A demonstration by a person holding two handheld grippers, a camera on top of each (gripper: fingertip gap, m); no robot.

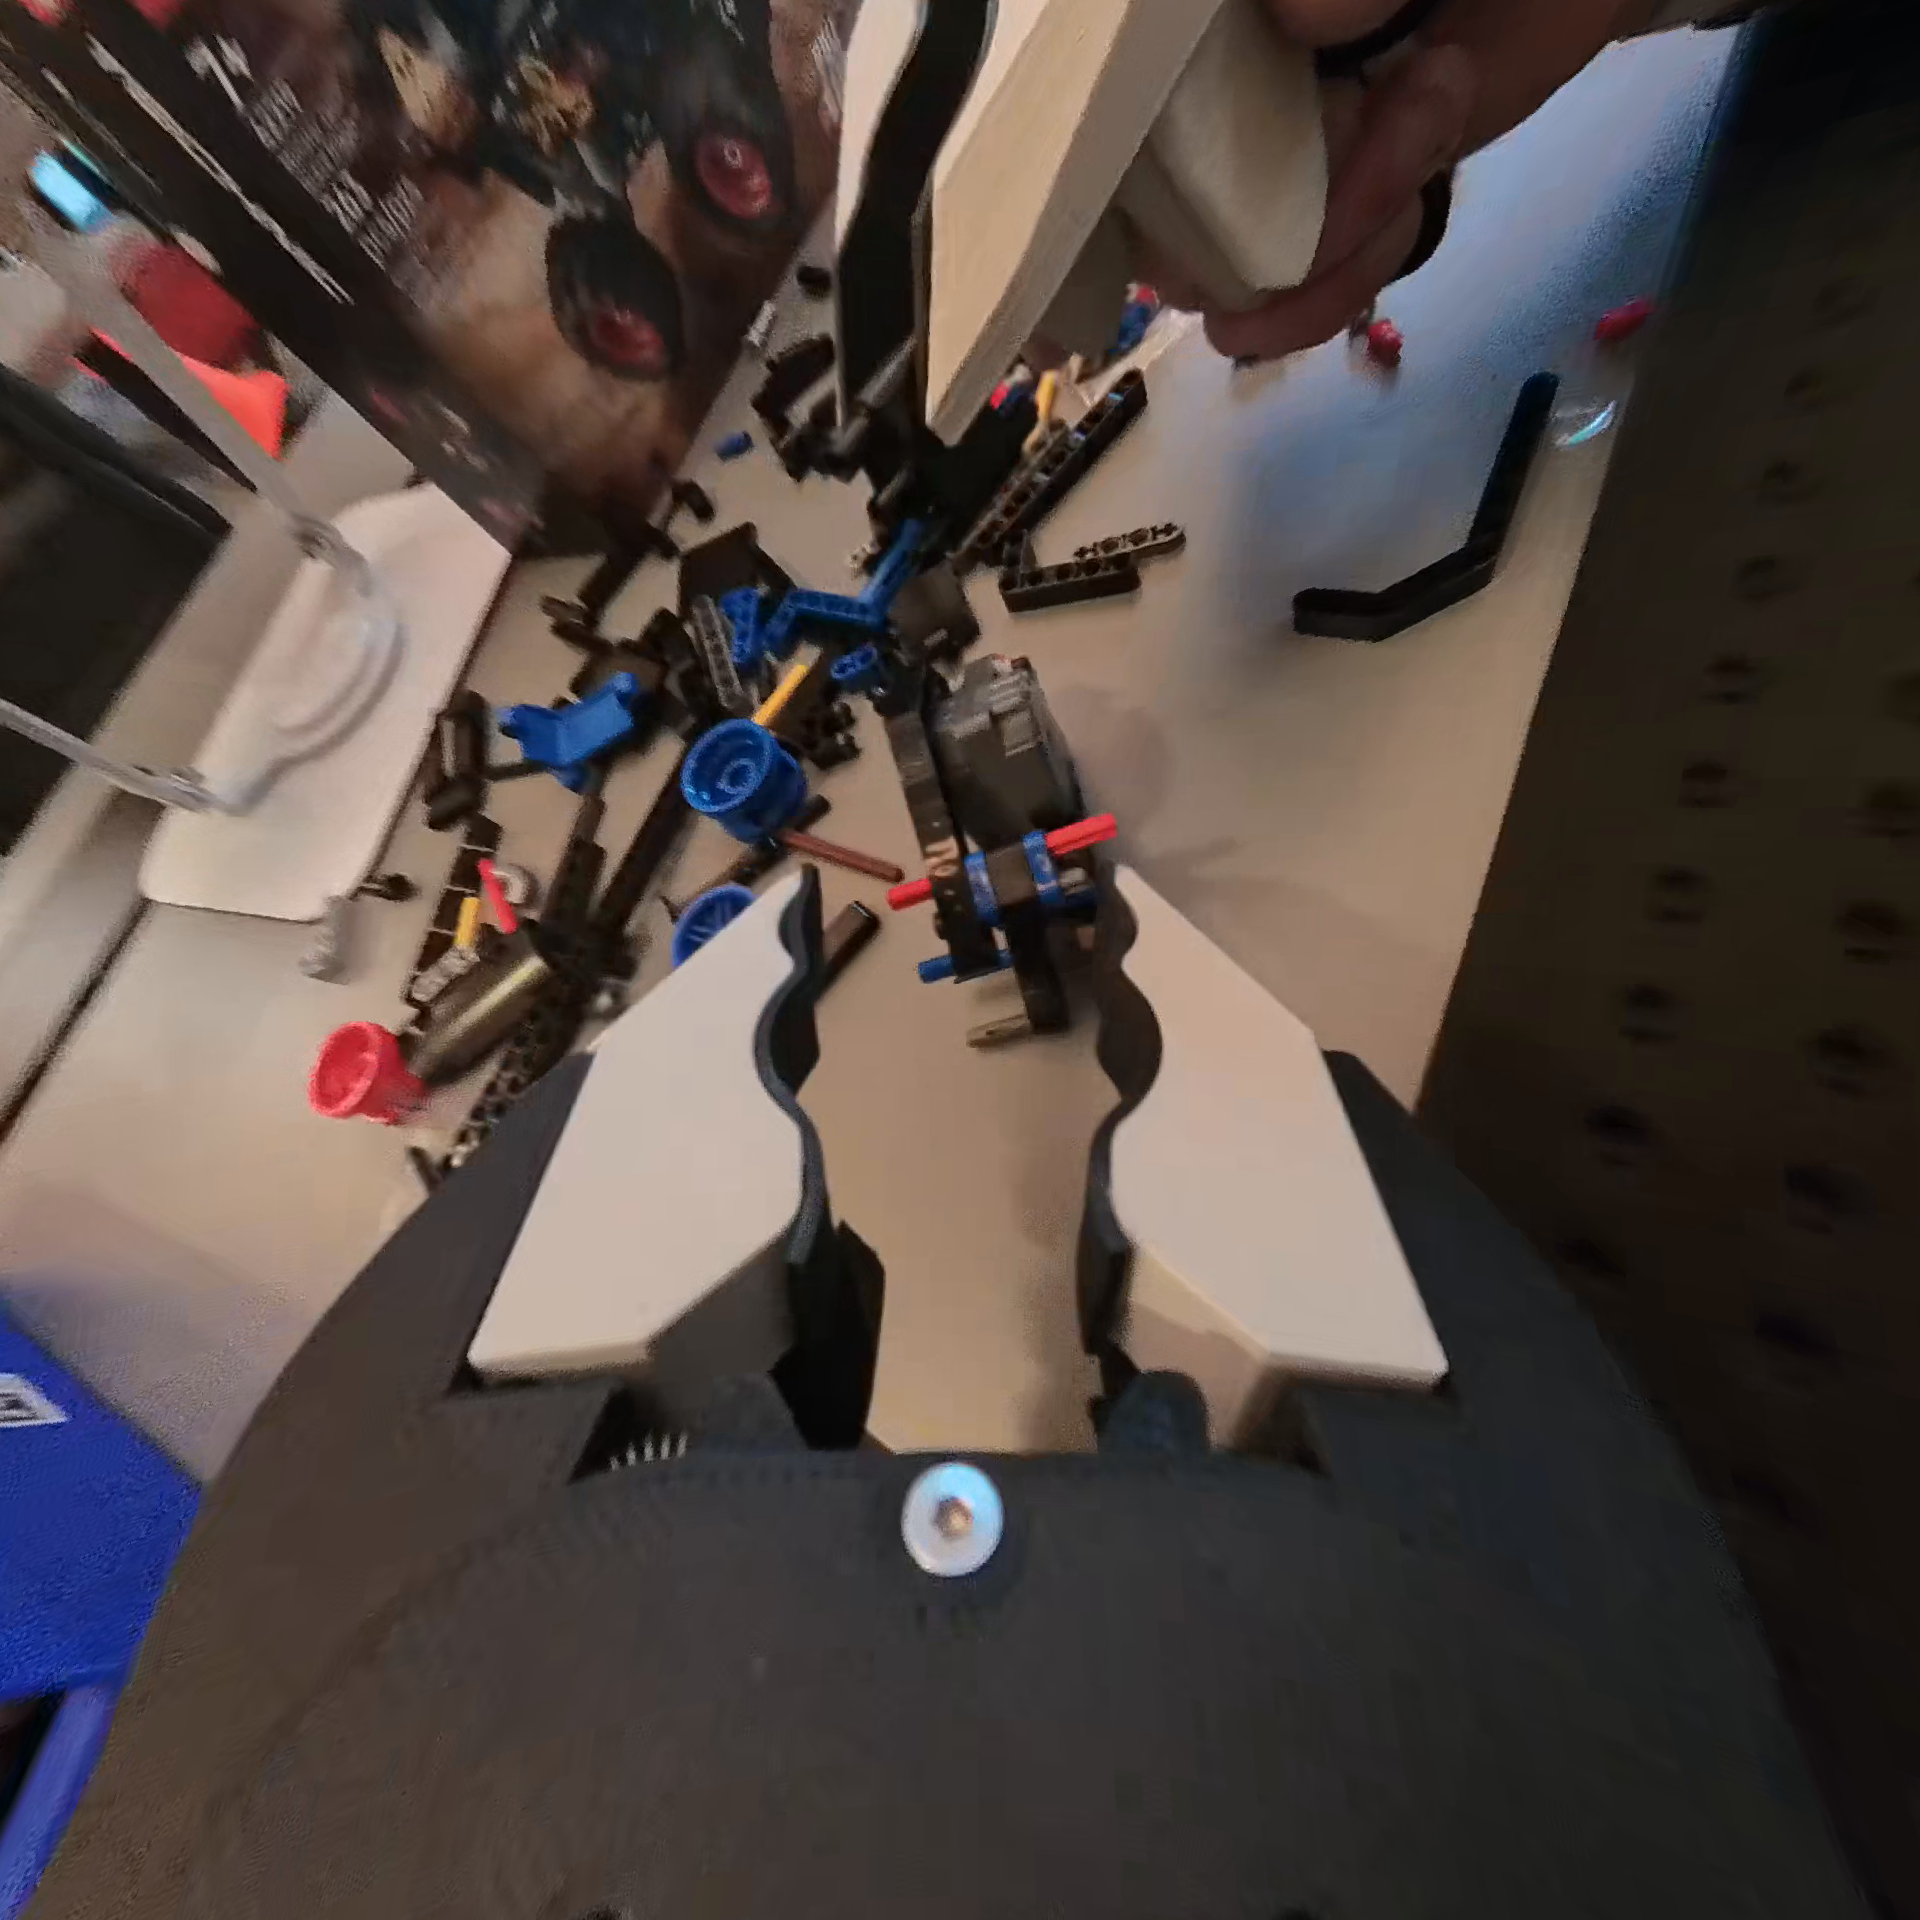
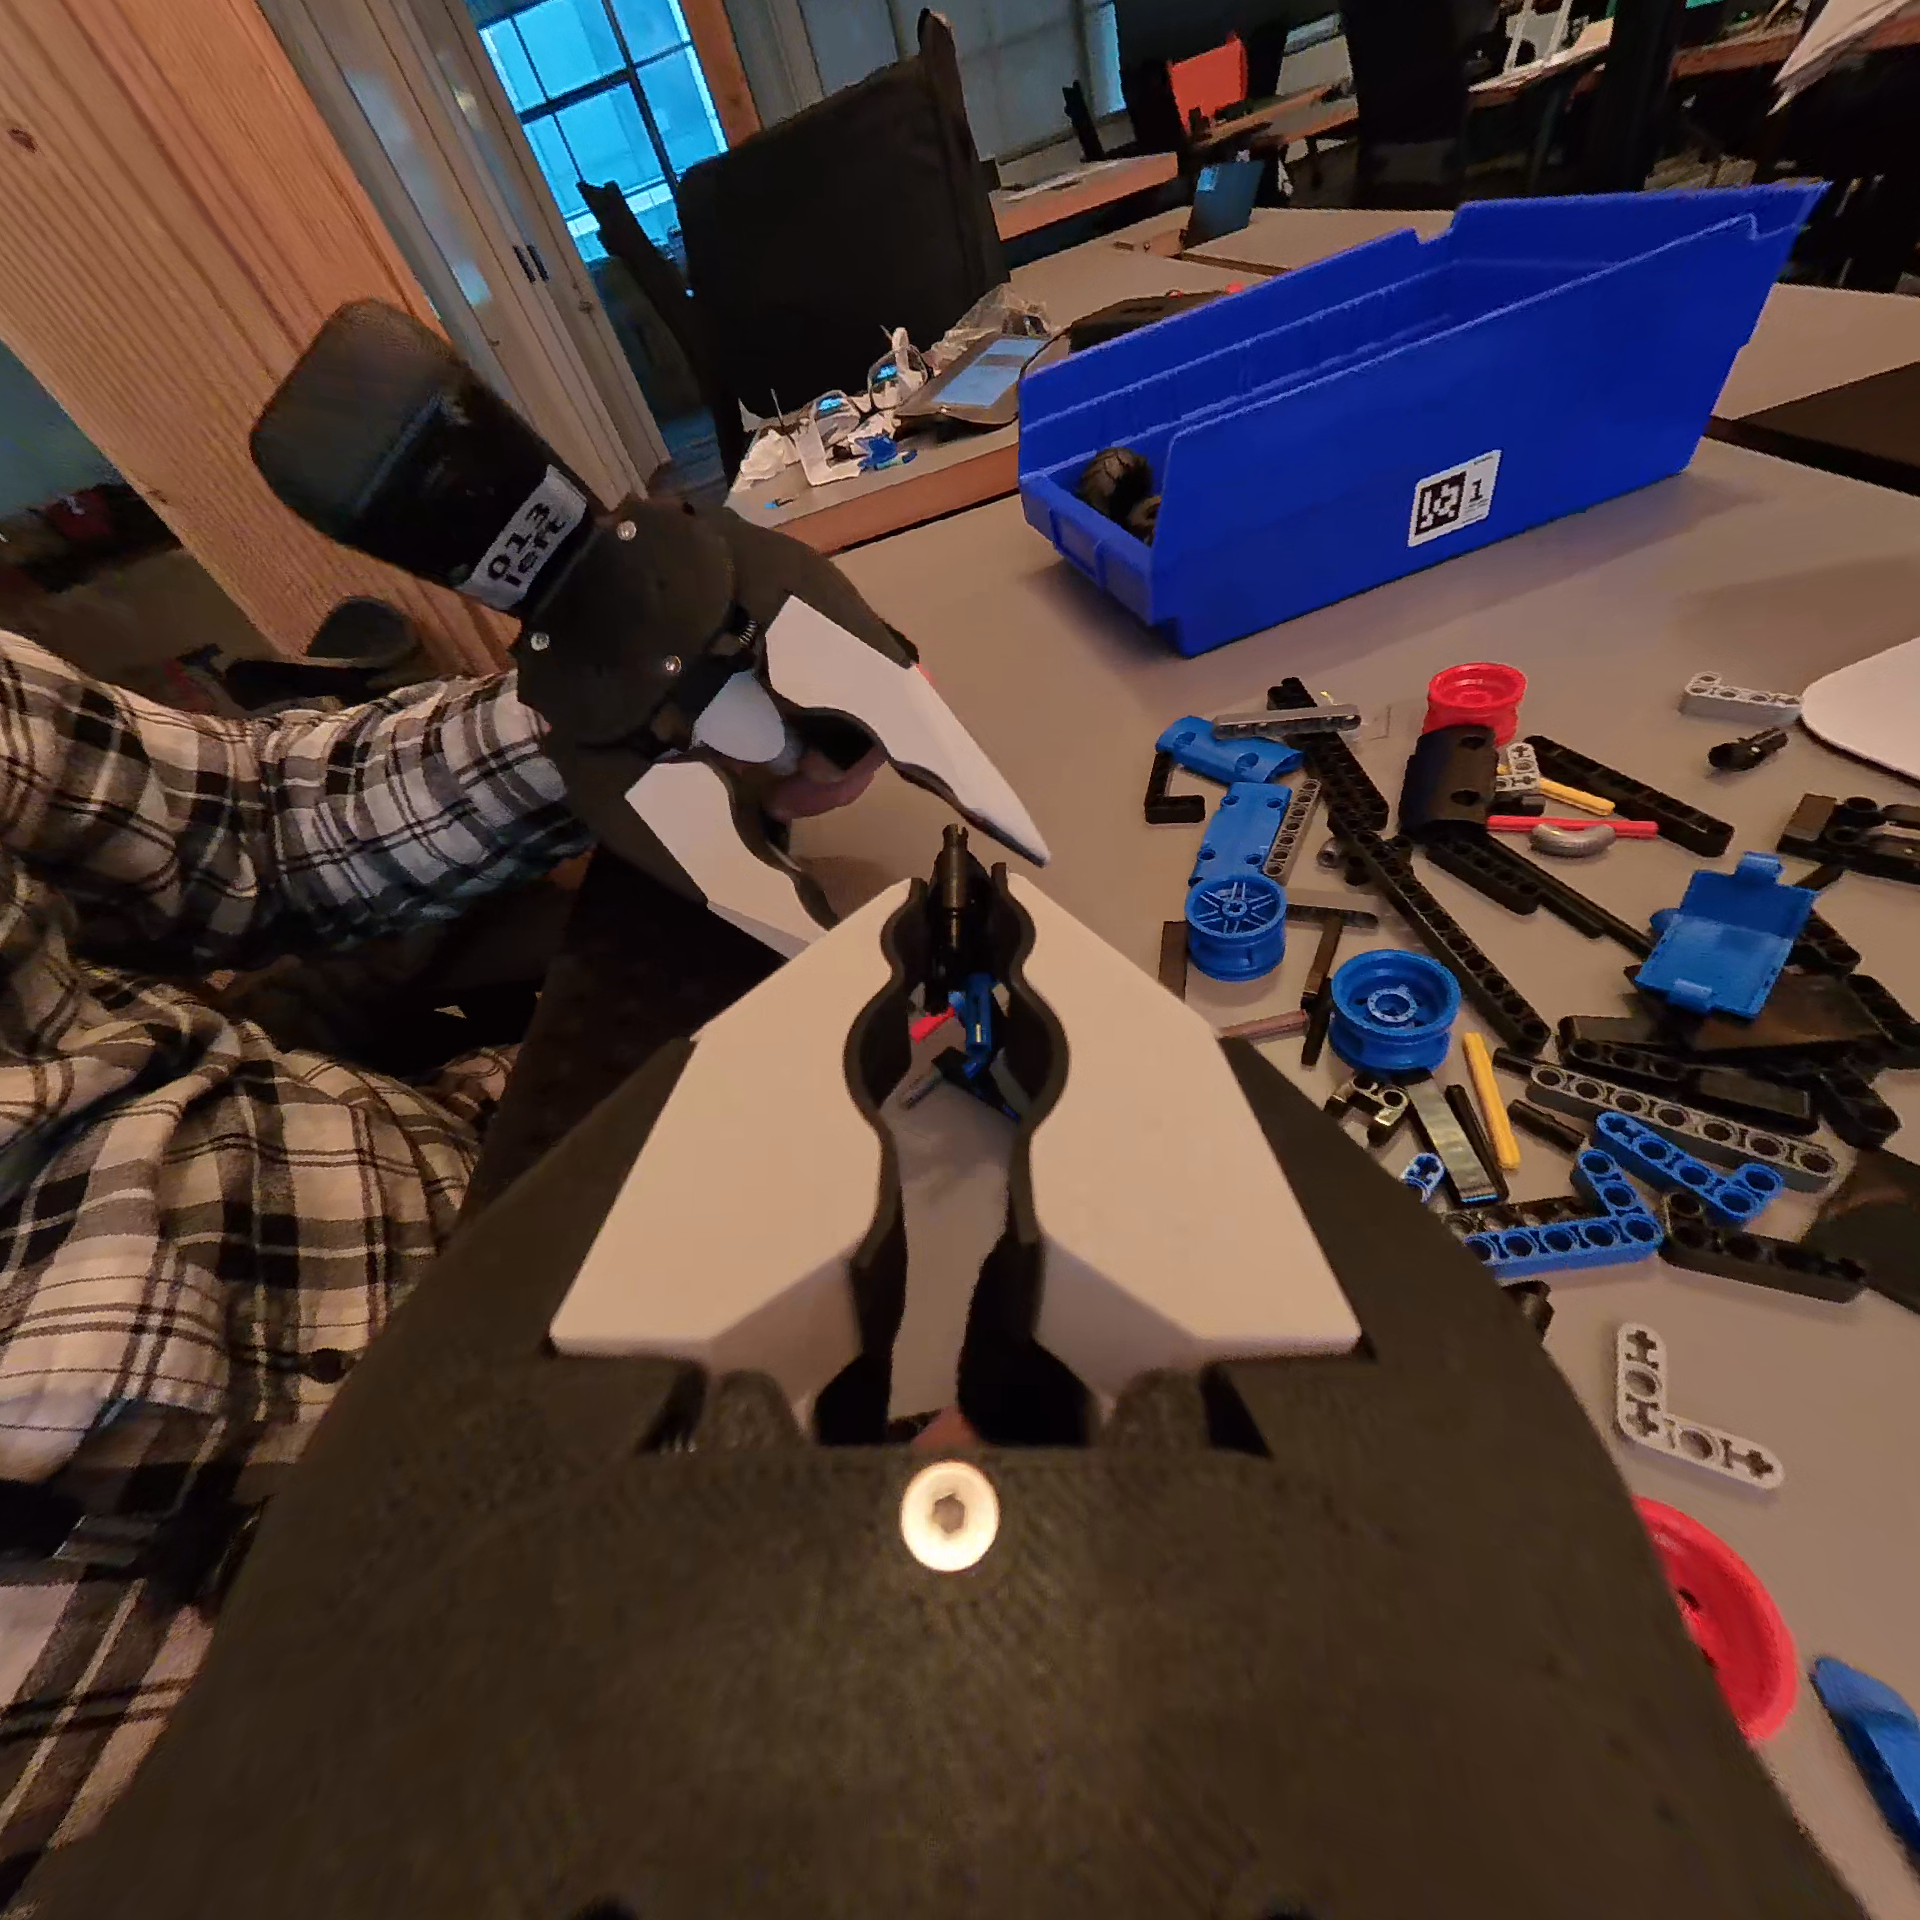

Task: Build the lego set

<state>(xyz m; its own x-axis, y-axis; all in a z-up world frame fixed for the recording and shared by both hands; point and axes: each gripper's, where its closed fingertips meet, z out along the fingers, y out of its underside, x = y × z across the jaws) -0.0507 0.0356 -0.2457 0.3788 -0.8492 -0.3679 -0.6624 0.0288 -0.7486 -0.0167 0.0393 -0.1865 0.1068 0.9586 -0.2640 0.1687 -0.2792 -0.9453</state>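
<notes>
Over the grey table point(image 1: 1247, 748), left wrist view: left gripper point(image 1: 956, 914) hovering with jaws spread wide, gripping nothing, just short of a black-and-blue lego assembly point(image 1: 997, 831) carrying a red axle point(image 1: 1003, 860). Loose lego pieces point(image 1: 727, 707) lying scattered beyond, beside the set's box point(image 1: 468, 239).

Right wrist view: right gripper point(image 2: 958, 883) clamping a small black pin point(image 2: 954, 894) at the tips, jaws nearly closed. Sitting to the right: blue wheel point(image 2: 1392, 1010), black beams, blue bin point(image 2: 1403, 416).
</notes>
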